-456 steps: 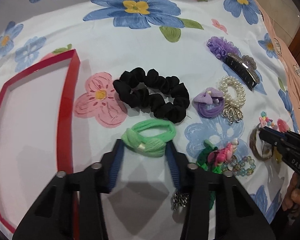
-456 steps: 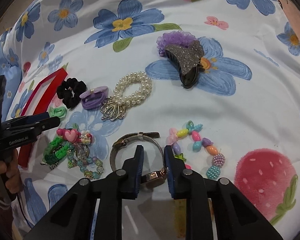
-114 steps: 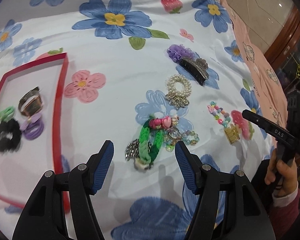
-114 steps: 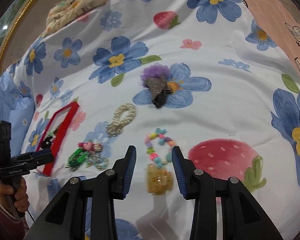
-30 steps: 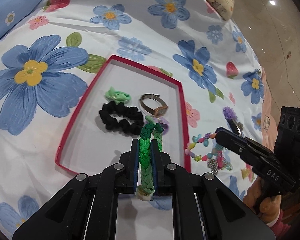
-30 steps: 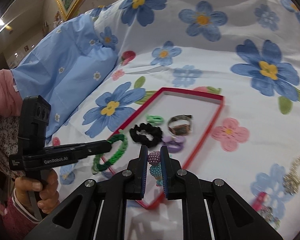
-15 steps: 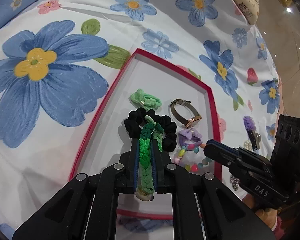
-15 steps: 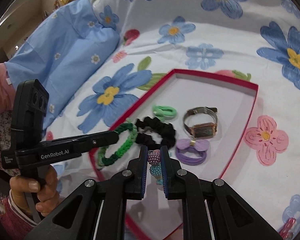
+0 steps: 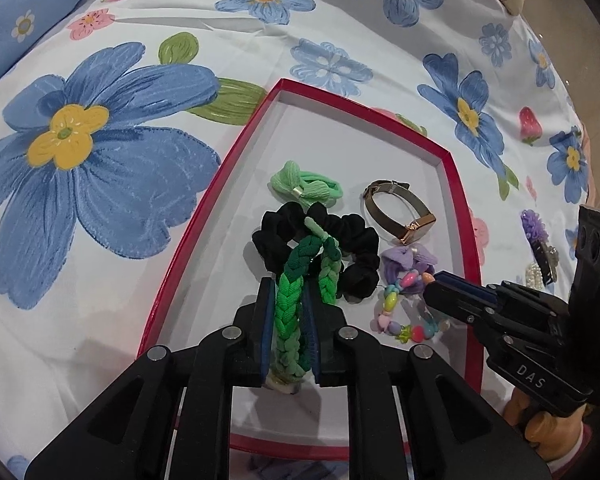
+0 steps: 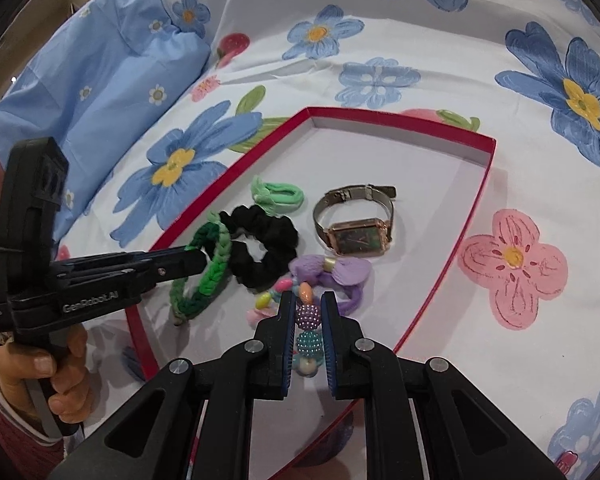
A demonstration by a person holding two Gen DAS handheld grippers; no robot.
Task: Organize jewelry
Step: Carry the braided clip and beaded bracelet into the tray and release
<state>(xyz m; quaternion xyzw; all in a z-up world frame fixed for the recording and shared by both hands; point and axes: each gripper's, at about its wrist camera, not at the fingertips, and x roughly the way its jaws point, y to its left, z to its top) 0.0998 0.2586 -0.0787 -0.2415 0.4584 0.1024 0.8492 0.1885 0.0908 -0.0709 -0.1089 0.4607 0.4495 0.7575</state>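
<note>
Step in hand, by look of it: set both pieces down inside shallow red-rimmed white tray (image 9: pixel 456 184). Lower each to bare tray floor before letting go, clear of black fabric scrunchie (image 10: pixel 266 240) and gold-cased mesh-strap watch (image 10: pixel 356 226), so nothing tangles.

Left gripper (image 9: pixel 288 316): jaws nearly closed, pinching green braided cord bracelet (image 9: pixel 288 300), its loop hanging over scrunchie.

Right gripper (image 10: pixel 306 320): jaws narrow, clamping multicoloured bead bracelet (image 10: pixel 308 316), beads draped beside purple bow hair tie (image 10: pixel 338 274).
</note>
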